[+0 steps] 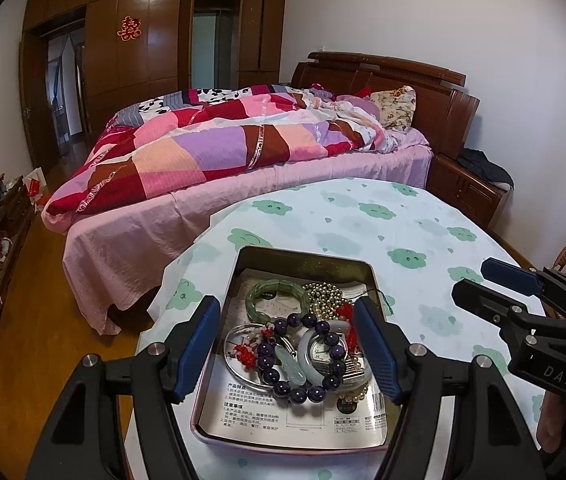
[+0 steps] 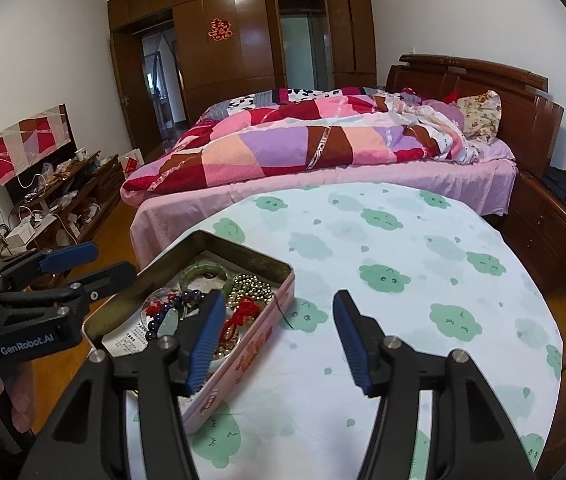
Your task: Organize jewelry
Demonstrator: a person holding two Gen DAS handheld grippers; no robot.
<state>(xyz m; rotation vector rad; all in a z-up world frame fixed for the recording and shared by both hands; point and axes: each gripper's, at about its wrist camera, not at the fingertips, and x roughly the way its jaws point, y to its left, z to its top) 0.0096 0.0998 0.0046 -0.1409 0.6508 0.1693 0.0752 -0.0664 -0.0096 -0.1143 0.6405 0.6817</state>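
Both tools gape empty: left tool (image 1: 287, 344) over tin (image 1: 303, 258), seemingly untouching.

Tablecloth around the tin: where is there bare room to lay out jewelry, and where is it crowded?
The tablecloth is bare right of the tin and beyond it toward the bed. Crowded: inside the tin, where the purple bead bracelet, green bangle and gold beads tangle. The left gripper hovers open over it; the right gripper straddles its right wall, open.
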